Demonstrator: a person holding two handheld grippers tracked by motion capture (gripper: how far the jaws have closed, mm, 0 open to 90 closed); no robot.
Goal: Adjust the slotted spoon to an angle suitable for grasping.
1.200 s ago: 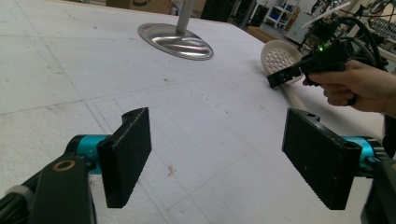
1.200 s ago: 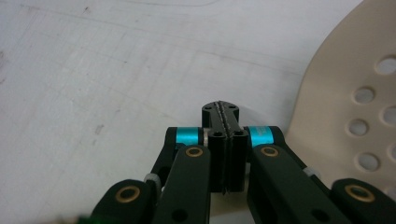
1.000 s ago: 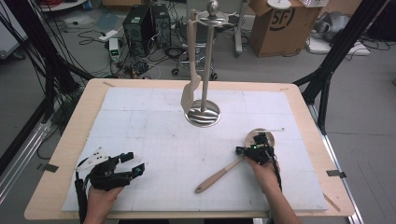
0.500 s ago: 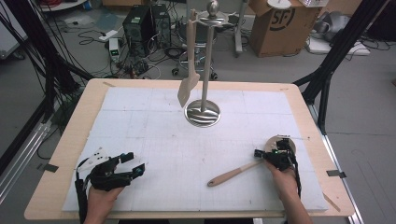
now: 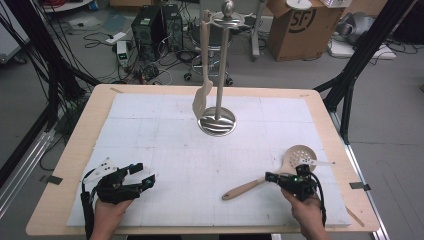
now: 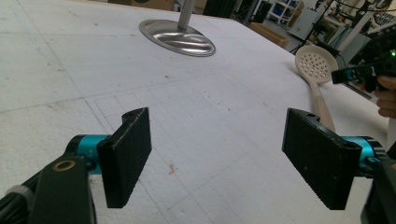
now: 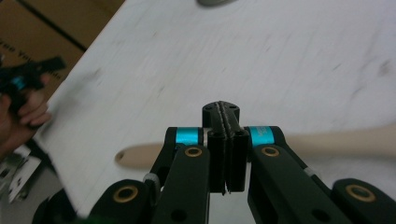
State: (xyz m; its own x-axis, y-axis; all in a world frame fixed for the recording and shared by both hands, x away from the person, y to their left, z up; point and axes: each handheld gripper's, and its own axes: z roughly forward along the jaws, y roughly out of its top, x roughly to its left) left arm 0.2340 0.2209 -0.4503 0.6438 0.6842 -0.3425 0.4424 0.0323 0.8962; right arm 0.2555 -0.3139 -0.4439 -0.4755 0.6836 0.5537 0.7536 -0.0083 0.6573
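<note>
Since the earlier frame, the right gripper (image 5: 272, 176) has slid toward the bench's (image 5: 90, 125) right side, and the slotted wooden spoon (image 5: 298, 158) has travelled with it, away from the stand (image 5: 217, 121). That spoon now lies flat on the white mat (image 5: 165, 150), its round bowl near the mat's right edge, its handle pointing back toward the person. The right gripper's fingers are clenched together and sit over the handle; whether they touch it I cannot tell. The left gripper (image 5: 144, 175) rests near the front left corner, its fingers (image 6: 126, 156) released and spread wide with nothing between them. A wooden spatula (image 5: 202, 97) hangs from the stand at the rear centre. Between the two grippers the mat is open, and wide bare mat stretches forward to the stand.
</note>
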